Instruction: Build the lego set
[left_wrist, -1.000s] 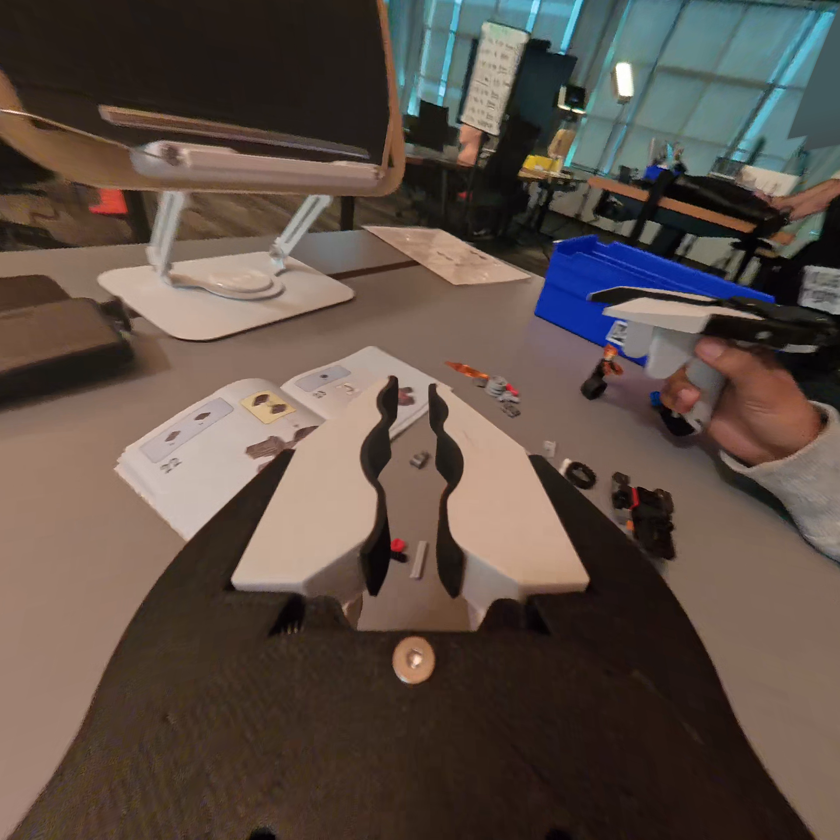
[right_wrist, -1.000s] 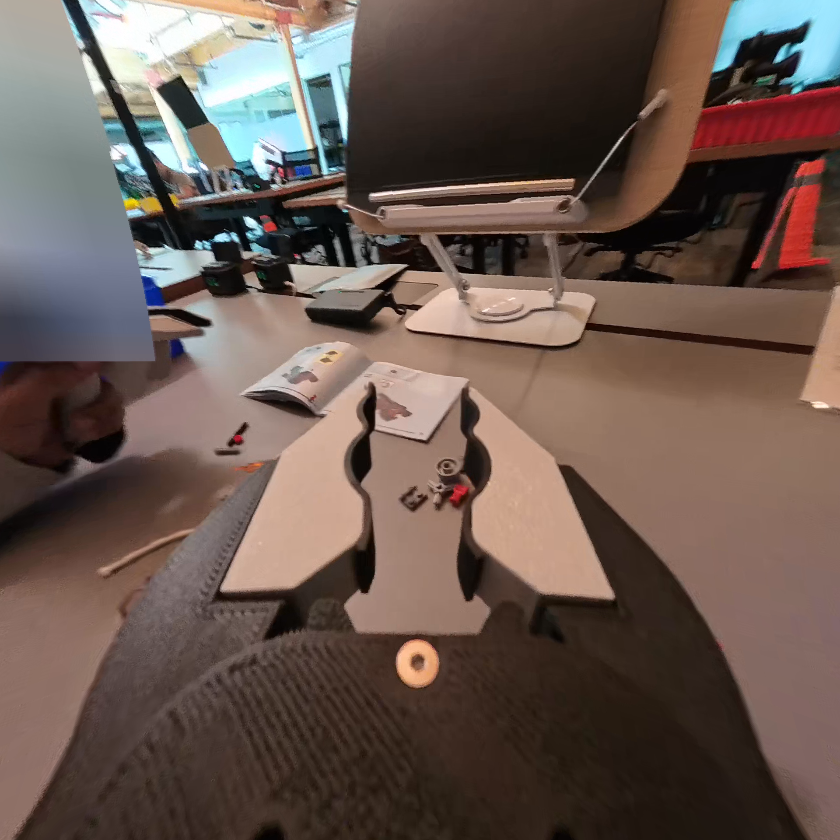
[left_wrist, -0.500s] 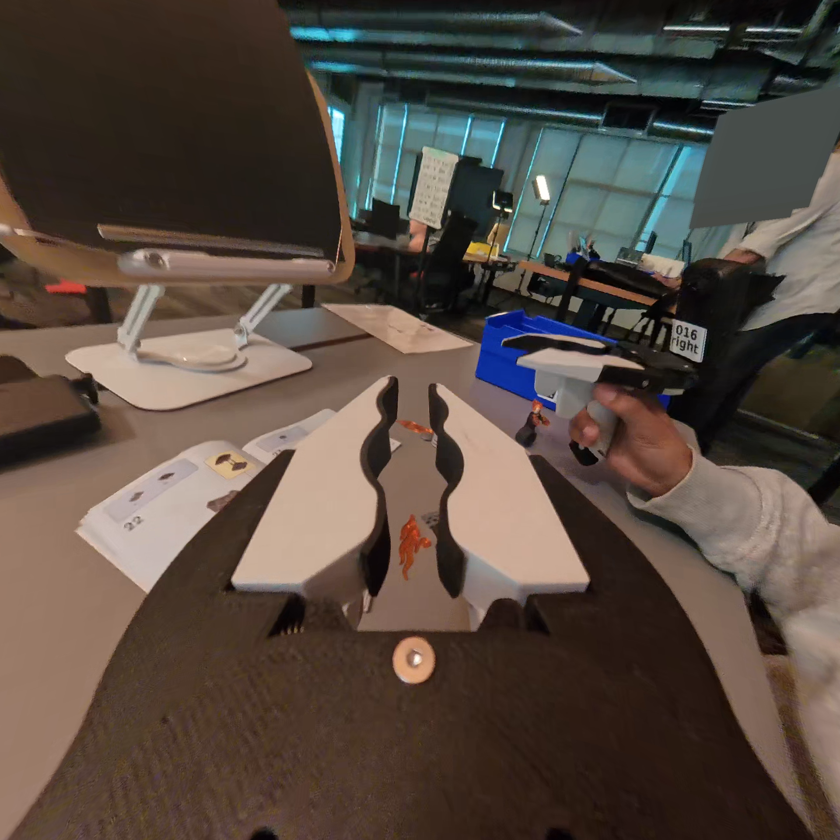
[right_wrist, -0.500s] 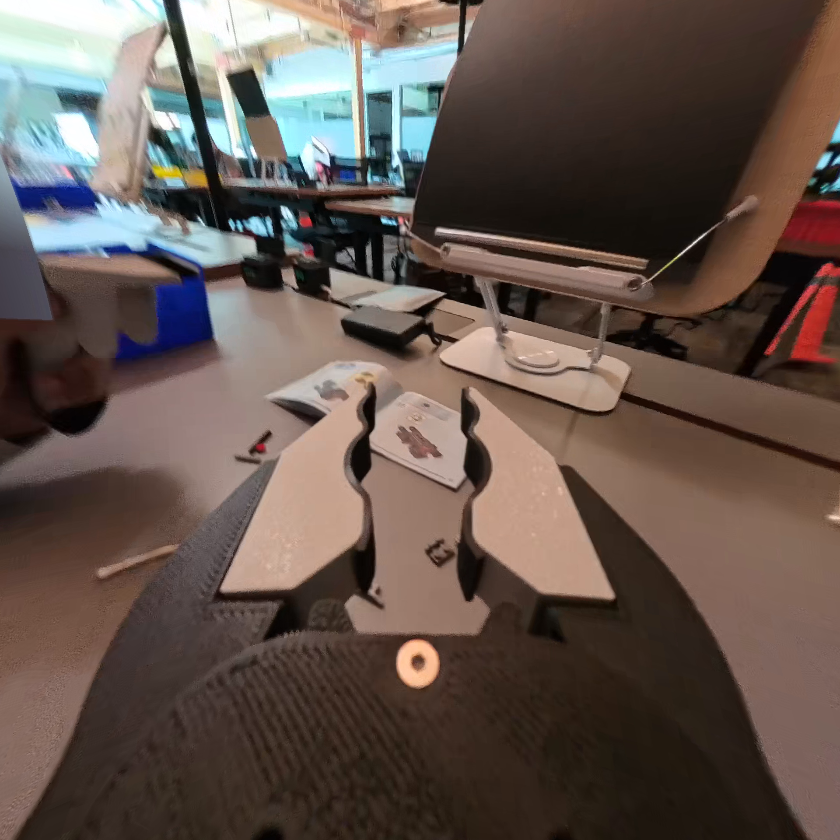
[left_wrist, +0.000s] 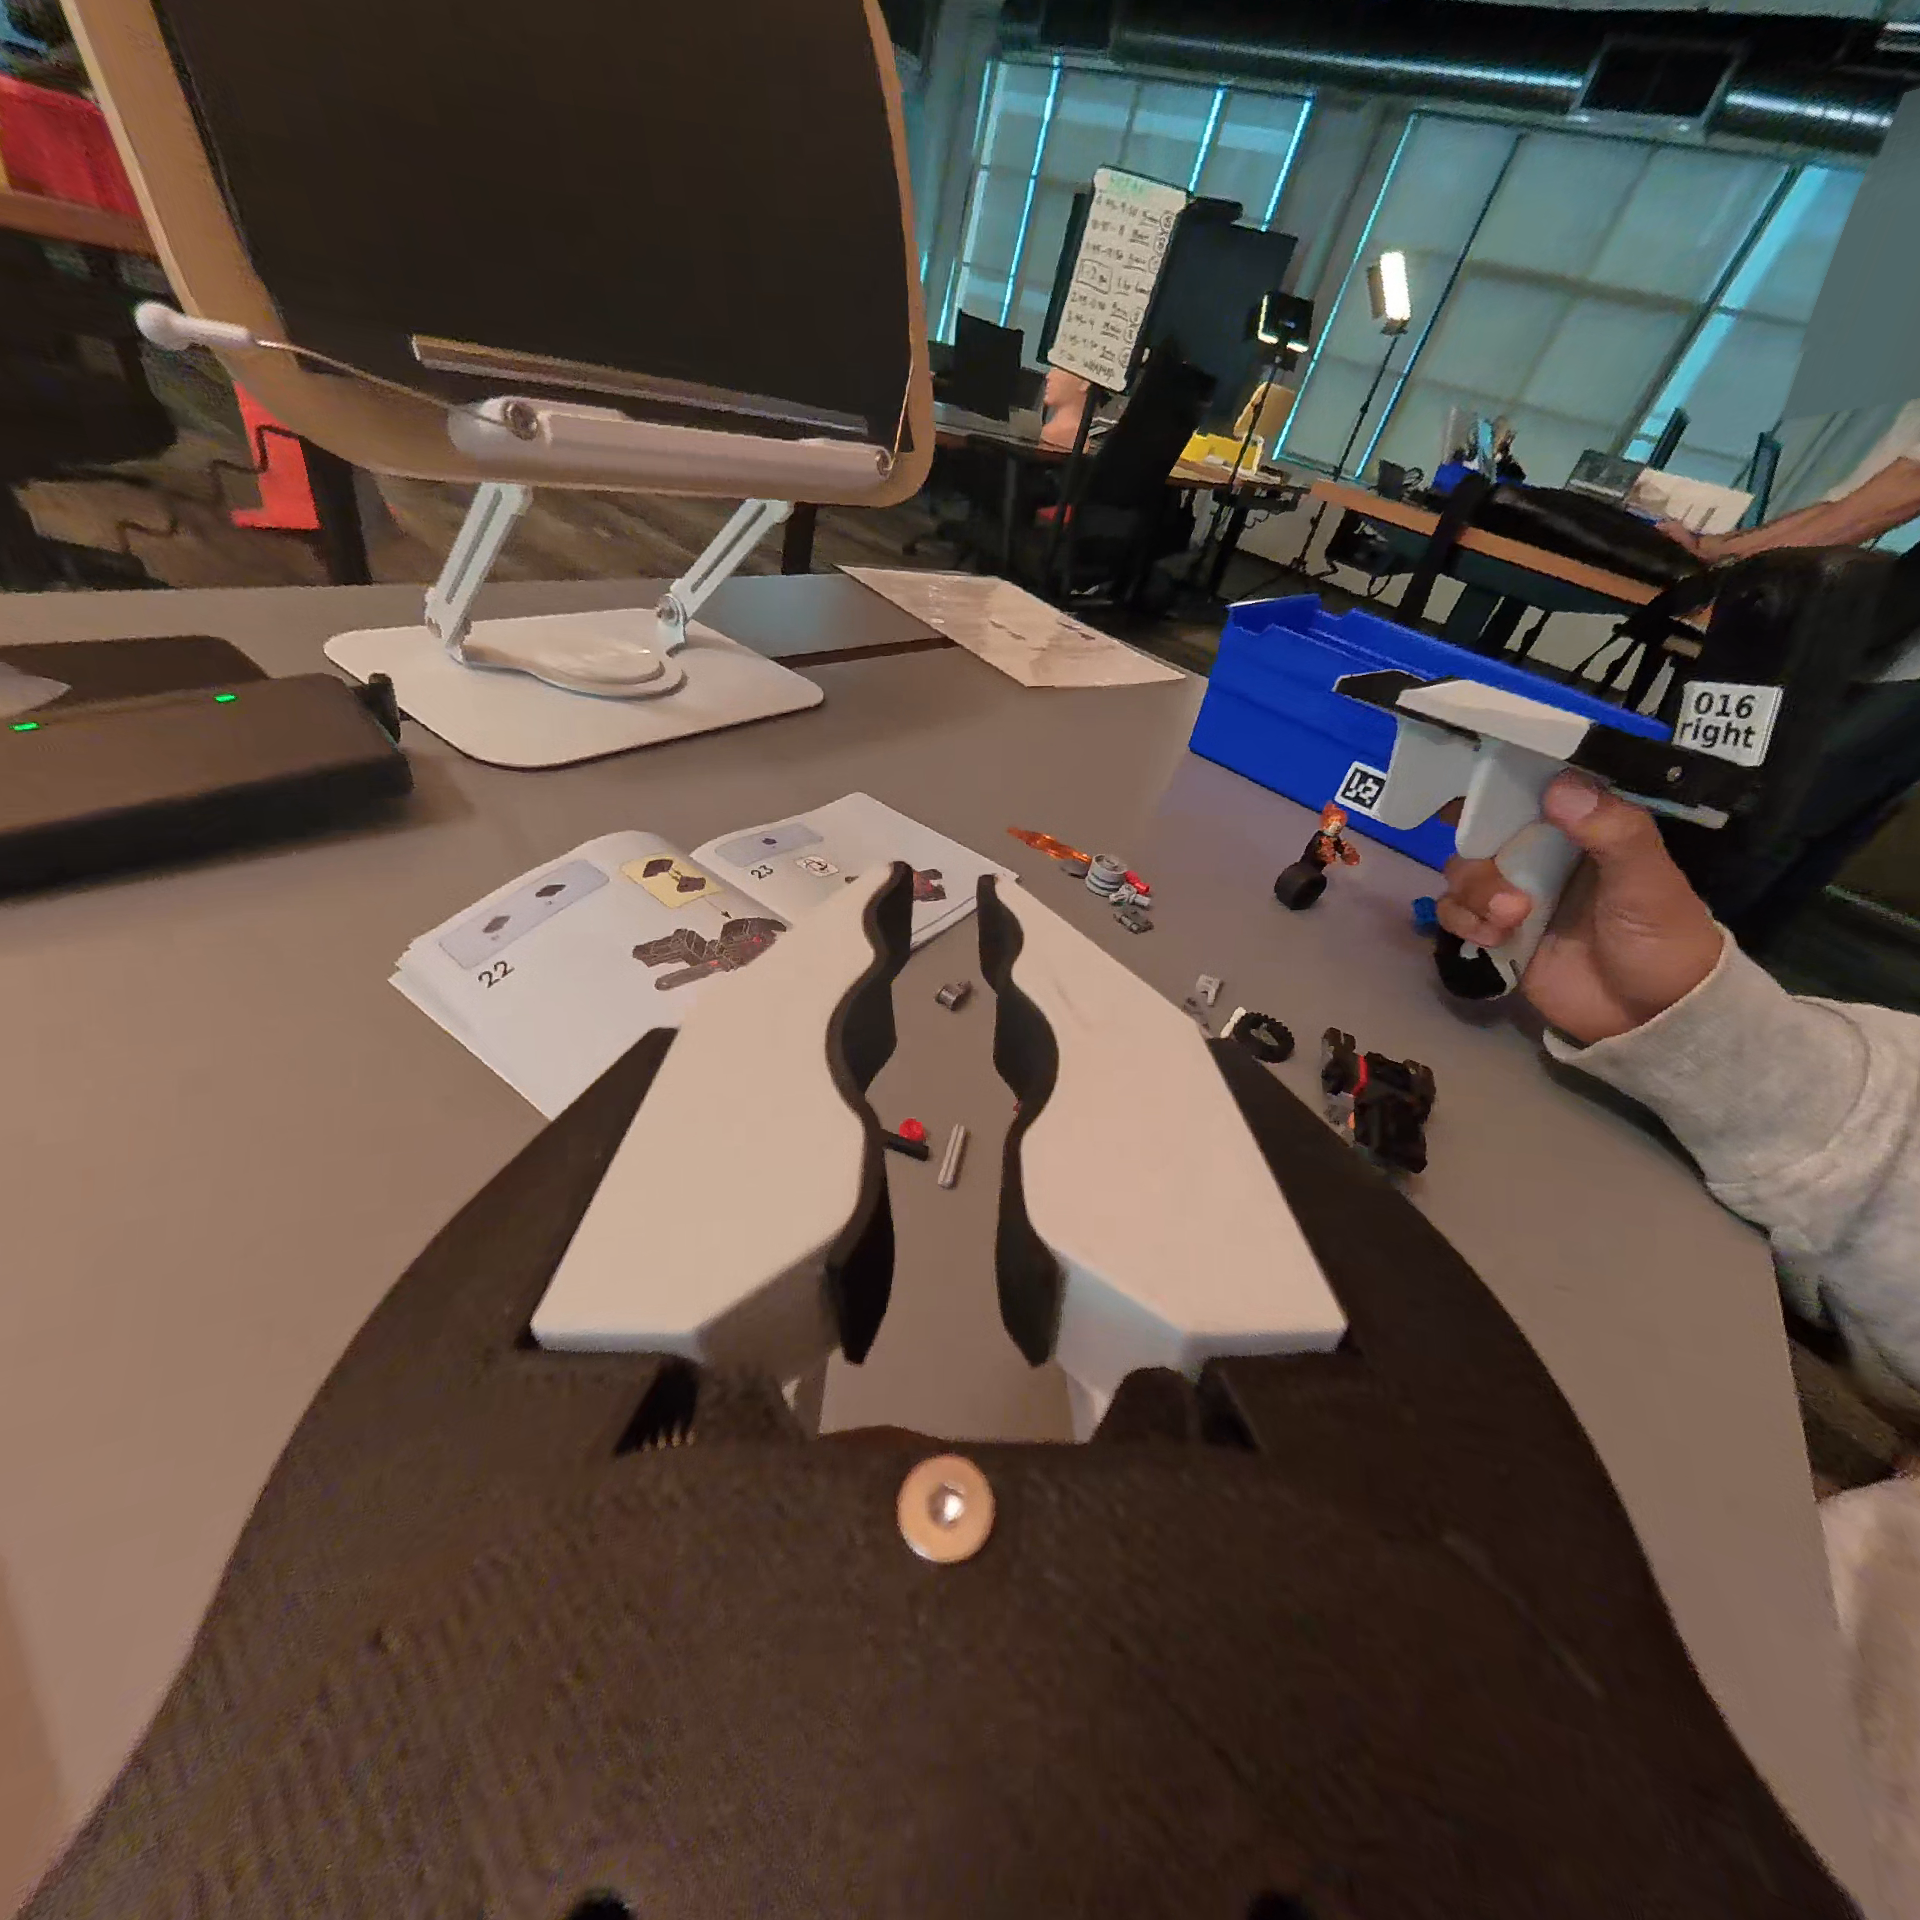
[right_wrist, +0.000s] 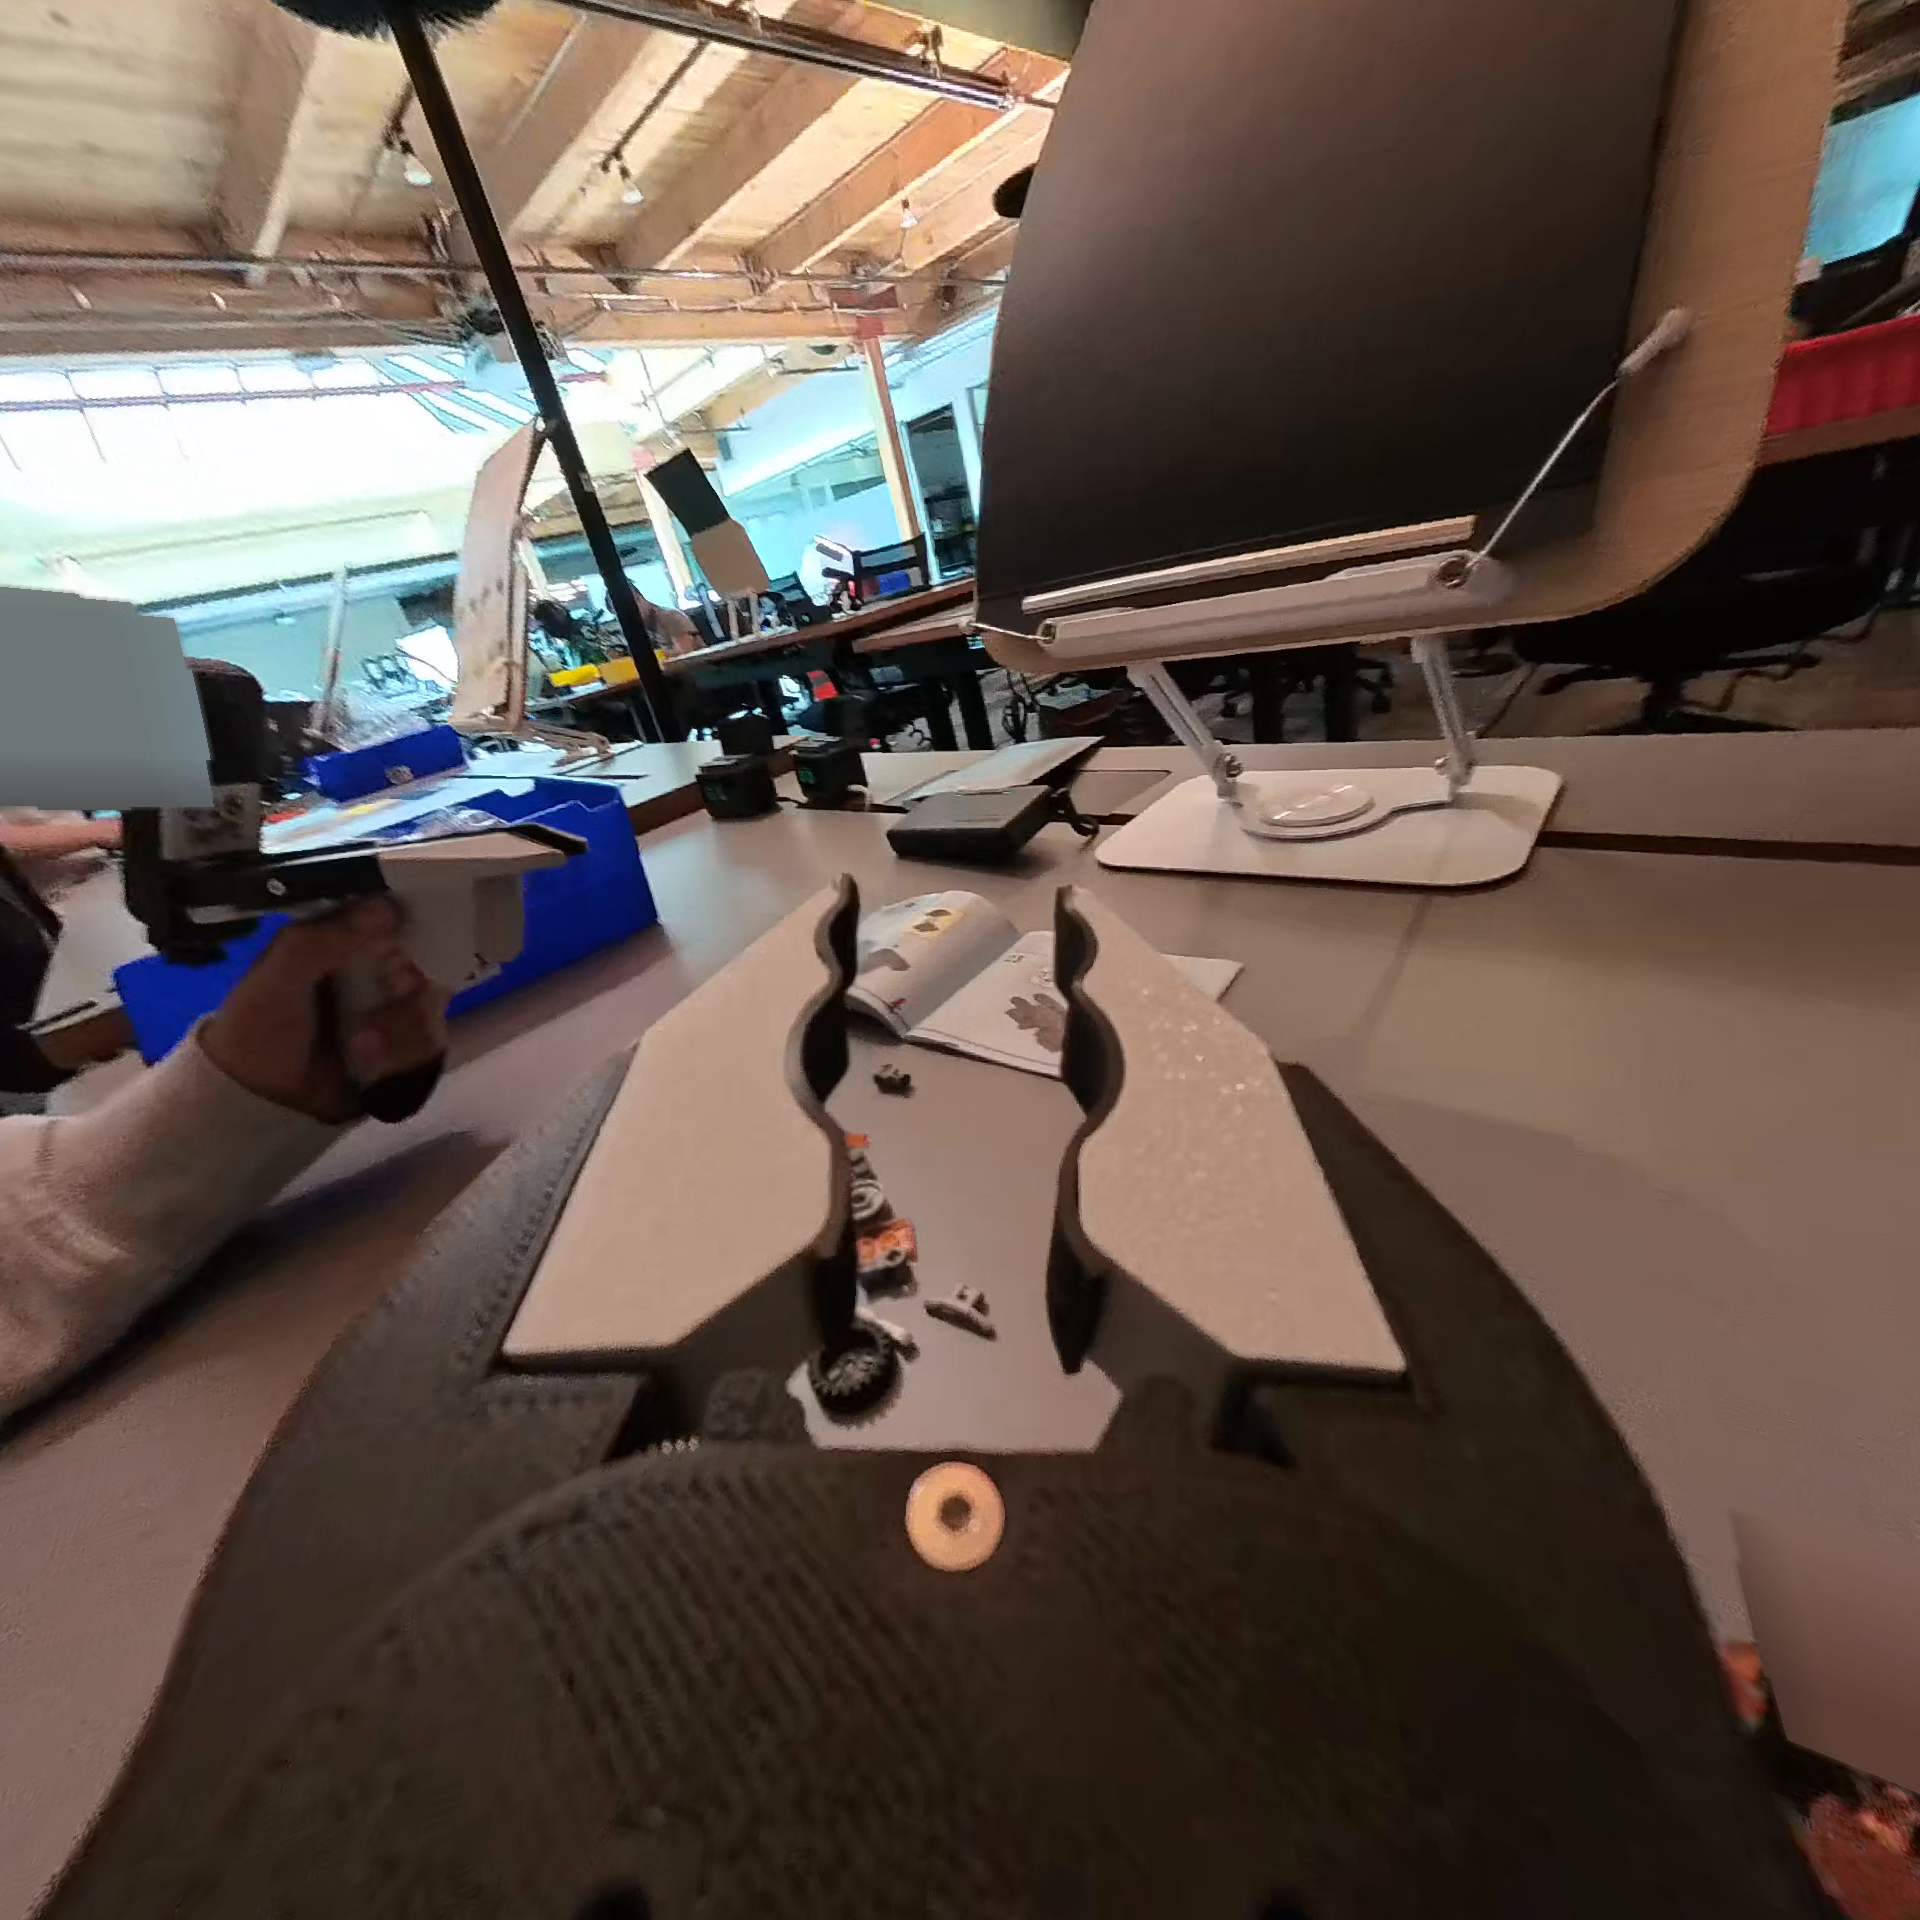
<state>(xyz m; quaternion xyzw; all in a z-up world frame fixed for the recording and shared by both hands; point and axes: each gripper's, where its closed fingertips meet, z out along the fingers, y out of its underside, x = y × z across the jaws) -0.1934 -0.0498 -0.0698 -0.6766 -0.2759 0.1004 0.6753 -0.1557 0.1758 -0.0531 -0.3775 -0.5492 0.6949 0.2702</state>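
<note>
Loose lego pieces lie on the grey table (left_wrist: 208, 1091). My left gripper (left_wrist: 940, 894) is open and empty above a red-and-black pin (left_wrist: 912, 1132), a grey bar (left_wrist: 953, 1153) and a small grey piece (left_wrist: 951, 995). The open instruction booklet (left_wrist: 623, 935) lies just beyond. A black part-built model (left_wrist: 1377, 1101), a tyre (left_wrist: 1262, 1034) and a minifigure on a wheel (left_wrist: 1314, 868) lie to the right. My right gripper (right_wrist: 956, 904) is open and empty above orange pieces (right_wrist: 883, 1236), a grey piece (right_wrist: 961, 1304) and a black tyre (right_wrist: 854, 1377). It also shows in the left wrist view (left_wrist: 1455, 717), hand-held.
A blue bin (left_wrist: 1351, 707) stands at the table's right. A white stand (left_wrist: 571, 675) with a tilted board stands at the back. A black power brick (left_wrist: 187, 758) lies at the left. A clear sheet (left_wrist: 1018, 623) lies behind the booklet. Across from one pair of fingers to the other is roughly 25 centimetres. To the grey bar (left_wrist: 953, 1153): left tips about 12 centimetres, right tips about 25 centimetres. The small grey piece (left_wrist: 951, 995) is about 15 centimetres from my left fingertips. My right wrist view (right_wrist: 899, 1085) looks at it from another angle.
My left gripper tilted up, then came back down over the red pin and grey bar. My right gripper pulled back from the booklet and now hangs over the orange pieces and tyre.
</note>
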